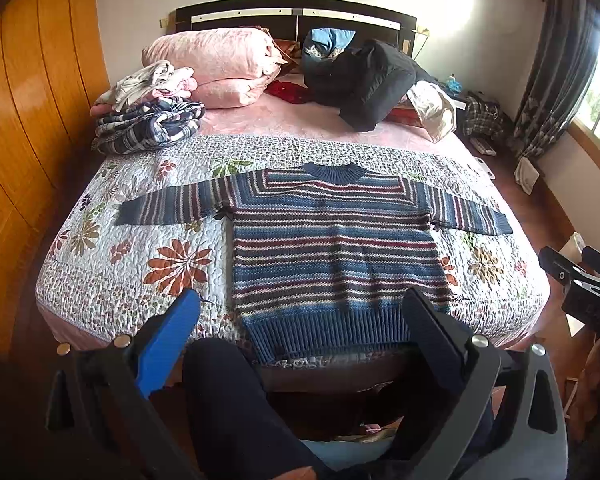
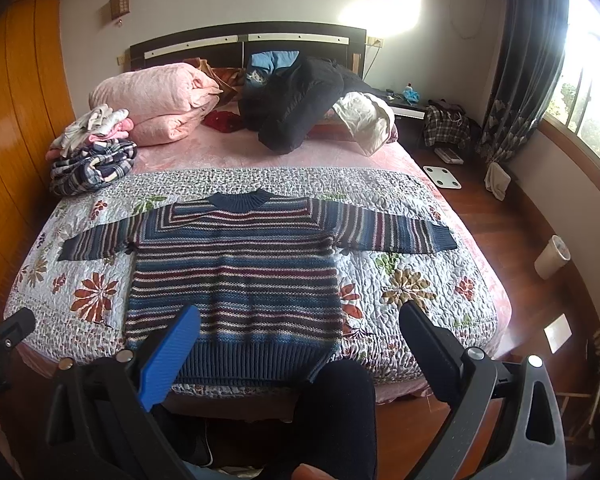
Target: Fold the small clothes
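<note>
A blue, red and white striped knit sweater [image 1: 332,248] [image 2: 236,276] lies flat on the flowered quilt [image 1: 140,248] [image 2: 400,280], both sleeves spread out, hem at the bed's near edge. My left gripper [image 1: 300,300] hangs open above the hem, nothing between its blue and black fingers. My right gripper [image 2: 300,312] is open too, held back from the bed over the sweater's lower right part. The right gripper's tips [image 1: 580,276] show at the right edge of the left wrist view. The left gripper's tips [image 2: 4,324] show at the left edge of the right wrist view.
A person's dark-clad legs [image 1: 236,408] [image 2: 336,412] stand against the bed's foot. A pile of folded clothes [image 1: 148,116] [image 2: 92,152], a pink duvet [image 1: 216,64] and a black jacket [image 1: 364,80] lie at the bed's head. Wooden wardrobe [image 1: 28,120] on the left; scale [image 2: 444,176] and bin [image 2: 552,256] on the floor.
</note>
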`<state>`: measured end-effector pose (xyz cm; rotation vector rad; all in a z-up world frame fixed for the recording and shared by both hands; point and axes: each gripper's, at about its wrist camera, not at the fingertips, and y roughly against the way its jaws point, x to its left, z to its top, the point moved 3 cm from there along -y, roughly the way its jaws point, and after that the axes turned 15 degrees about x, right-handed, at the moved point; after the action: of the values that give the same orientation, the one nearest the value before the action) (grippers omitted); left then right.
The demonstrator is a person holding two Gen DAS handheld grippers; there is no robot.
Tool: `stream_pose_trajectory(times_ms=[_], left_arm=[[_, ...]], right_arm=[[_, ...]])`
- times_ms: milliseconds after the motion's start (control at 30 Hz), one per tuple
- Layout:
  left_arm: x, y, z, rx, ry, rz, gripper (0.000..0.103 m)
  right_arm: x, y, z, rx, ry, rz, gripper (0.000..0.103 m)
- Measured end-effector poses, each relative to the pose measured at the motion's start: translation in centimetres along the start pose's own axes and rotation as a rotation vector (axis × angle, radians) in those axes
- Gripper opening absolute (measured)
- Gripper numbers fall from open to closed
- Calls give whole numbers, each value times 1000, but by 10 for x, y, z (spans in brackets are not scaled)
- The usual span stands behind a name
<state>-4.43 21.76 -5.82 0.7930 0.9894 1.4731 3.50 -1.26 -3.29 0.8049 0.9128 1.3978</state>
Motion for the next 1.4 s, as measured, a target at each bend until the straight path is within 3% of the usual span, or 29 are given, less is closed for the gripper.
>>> stream_pose_trajectory(times_ms=[167, 233, 300, 400, 567, 633, 700, 833, 967, 1200, 1400], left_arm=[[-4, -31, 10, 27, -34, -26, 100], [-8, -39, 13, -48, -103, -84, 100], [-18, -47, 14, -94, -198, -157, 100], [-34, -70, 24, -39, -240, -179, 100], [-45, -101, 44, 7, -197, -285, 100], [-50, -115, 53, 10, -181, -268, 100], [-54, -131, 63, 22, -171, -270, 100], [-52, -159, 81, 51, -101, -338, 100], [-50, -185, 97, 68, -44, -377, 100], [-42, -231, 118, 110, 43, -393, 100], [-32, -261, 128, 146, 118, -423, 100]], right_arm=[[-15, -27, 10, 3, -7, -6, 99], [-26, -48, 16, -8, 2, 11, 99], [-43, -73, 22, -25, 27, 82, 99], [-82, -124, 37, 38, -37, 63, 99], [-175, -209, 57, 156, -247, 160, 99], [-214, -241, 64, 184, -349, 194, 88], [-254, -279, 68, 240, -471, 286, 70], [-329, -348, 69, 287, -746, 450, 55], [-384, -398, 77, 255, -920, 591, 38], [-453, -472, 99, 195, -1087, 628, 34], [-477, -514, 116, 206, -1136, 588, 35]])
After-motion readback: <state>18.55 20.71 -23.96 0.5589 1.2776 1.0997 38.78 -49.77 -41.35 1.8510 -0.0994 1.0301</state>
